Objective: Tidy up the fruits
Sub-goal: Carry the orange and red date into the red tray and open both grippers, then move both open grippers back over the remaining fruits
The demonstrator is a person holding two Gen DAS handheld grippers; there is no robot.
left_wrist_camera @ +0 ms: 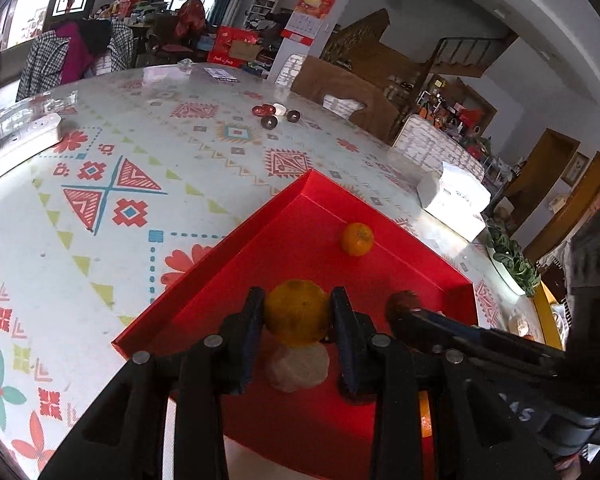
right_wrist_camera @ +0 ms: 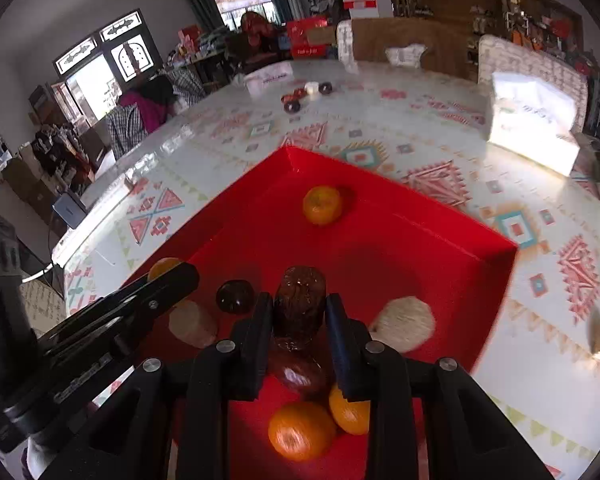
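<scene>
Holding one fruit apiece, both pairs of tongs hang over the red tray (left_wrist_camera: 260,240). The left gripper (left_wrist_camera: 298,312) is nearly closed, its two black fingers clamped on either side of a yellow-orange citrus fruit (left_wrist_camera: 298,312). The right gripper (right_wrist_camera: 298,312) is closed as far as it goes on a dark brown, wrinkled date (right_wrist_camera: 300,304), standing upright between the fingers.

Just below the left tongs' fruit lies a pale round piece (left_wrist_camera: 298,366) on the tray floor; well ahead of those tongs, toward the tray's far corner, sits a small orange (left_wrist_camera: 357,239) alone. Beneath the right tongs lie a second dark date (right_wrist_camera: 300,372) and two oranges (right_wrist_camera: 300,430) close together; to their left rests a dark round fruit (right_wrist_camera: 235,297), to their right another pale piece (right_wrist_camera: 404,322).

Judging by this, the sorting is partway: all the fruit seen here is already inside the tray, with oranges and dates loosely gathered, but the two held fruits are not yet set down and the pale pieces lie apart from each other.

Beyond the tray, the patterned tablecloth (left_wrist_camera: 120,200) carries a white tissue pack (left_wrist_camera: 452,200) off to the right, its print too blurred to read. A red box (left_wrist_camera: 236,50) in the background bears white script I cannot make out.
</scene>
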